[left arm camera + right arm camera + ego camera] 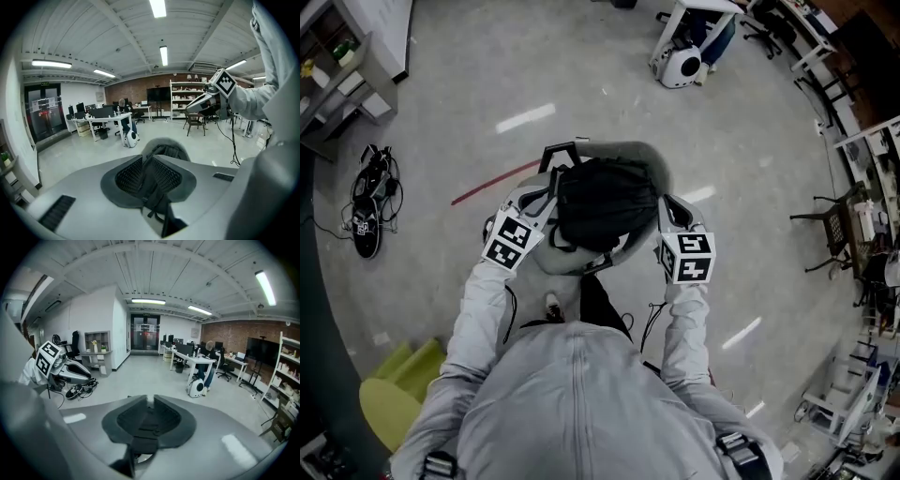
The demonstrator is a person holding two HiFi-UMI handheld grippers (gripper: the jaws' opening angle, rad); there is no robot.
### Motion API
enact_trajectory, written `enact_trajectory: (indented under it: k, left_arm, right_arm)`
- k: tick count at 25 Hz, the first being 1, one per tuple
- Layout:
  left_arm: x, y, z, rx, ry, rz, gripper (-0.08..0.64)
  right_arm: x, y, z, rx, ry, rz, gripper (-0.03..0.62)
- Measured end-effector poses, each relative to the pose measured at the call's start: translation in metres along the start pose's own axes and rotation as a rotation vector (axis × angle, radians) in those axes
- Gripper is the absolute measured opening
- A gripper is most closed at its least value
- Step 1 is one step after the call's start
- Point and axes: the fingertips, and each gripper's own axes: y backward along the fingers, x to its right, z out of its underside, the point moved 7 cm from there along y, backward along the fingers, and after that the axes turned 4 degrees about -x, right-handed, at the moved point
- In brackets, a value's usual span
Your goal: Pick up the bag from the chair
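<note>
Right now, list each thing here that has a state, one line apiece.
left gripper: shut on a strap of the bag.
right gripper: shut on a second strap of the bag.
bag: gripped from both sides; lifted or resting, cannot tell.
ceiling lights: on.

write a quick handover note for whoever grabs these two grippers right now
Left gripper: shut on a black webbing strap of the black fabric backpack.
Right gripper: shut on a second black strap of the same backpack.
Position: the backpack is between the two grippers, over the grey rounded chair. I cannot tell if it is clear of the seat.
Done: both grips are made.
Left: probably raise both grippers together until the backpack is clear of the chair.
</note>
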Motion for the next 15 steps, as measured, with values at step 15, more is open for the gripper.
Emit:
enact_trajectory:
  k: [15]
  left_arm:
    - [-0.032, -0.181, 0.017, -0.202, 0.025, 0.268, 0.17]
  right_arm:
    - [0.056, -0.14, 0.072, -0.37, -0.029, -0.154, 0.256]
